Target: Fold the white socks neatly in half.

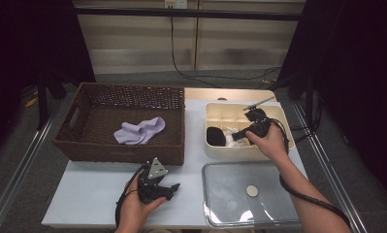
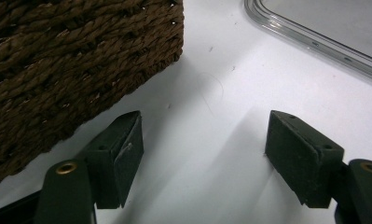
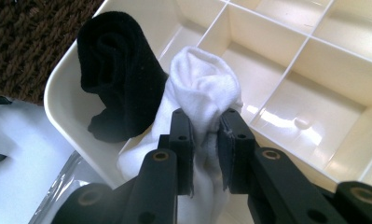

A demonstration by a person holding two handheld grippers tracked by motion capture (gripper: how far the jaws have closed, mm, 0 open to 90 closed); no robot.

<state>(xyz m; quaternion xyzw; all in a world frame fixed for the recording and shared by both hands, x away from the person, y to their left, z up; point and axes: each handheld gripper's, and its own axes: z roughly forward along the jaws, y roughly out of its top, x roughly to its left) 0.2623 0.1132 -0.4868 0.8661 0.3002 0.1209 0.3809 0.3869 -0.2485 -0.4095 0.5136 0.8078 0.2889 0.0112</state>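
A rolled white sock (image 3: 200, 88) is pinched between the pads of my right gripper (image 3: 206, 140), which is shut on it over the near row of a cream divided box (image 3: 286, 79). In the high view the right gripper (image 1: 239, 135) reaches into that box (image 1: 215, 154) from the right, the white sock (image 1: 231, 135) beside a rolled black sock (image 1: 215, 136). That black sock (image 3: 113, 79) fills the near left compartment. A lilac sock (image 1: 139, 130) lies in the brown wicker basket (image 1: 125, 153). My left gripper (image 1: 174, 187) rests on the table, open, with nothing between its pads (image 2: 127, 154).
A clear lid (image 1: 249, 194) with a round knob lies flat at the front right, its rim (image 2: 314, 39) at the top right in the left gripper view. The basket's woven corner (image 2: 72, 60) stands just left of my left gripper. White tabletop (image 1: 94, 194) spreads at the front left.
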